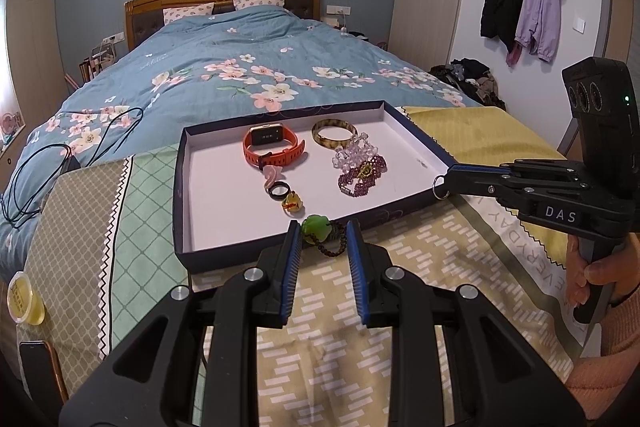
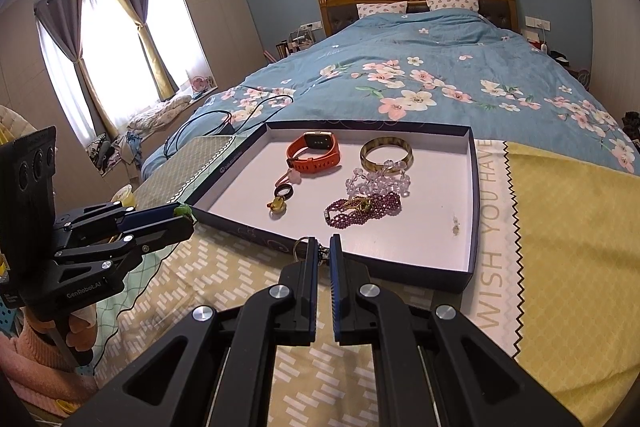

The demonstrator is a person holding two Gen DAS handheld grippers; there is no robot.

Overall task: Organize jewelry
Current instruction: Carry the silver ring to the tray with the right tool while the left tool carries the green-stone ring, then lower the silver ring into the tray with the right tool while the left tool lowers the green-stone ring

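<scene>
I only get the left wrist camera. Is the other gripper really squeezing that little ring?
Observer: Yes. The right gripper is shut on the ring, close to the tray's near wall.
Child: Is there a window?
Observer: Yes, a bright window with curtains, left of the bed.
Child: What words are beside the tray?
Observer: "WISH YOU HAVE", on the cloth to its right.

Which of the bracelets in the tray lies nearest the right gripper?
The purple beaded bracelet. It lies closest to the tray's near edge, by the right gripper; the clear bead bracelet and the bangle lie farther back.
</scene>
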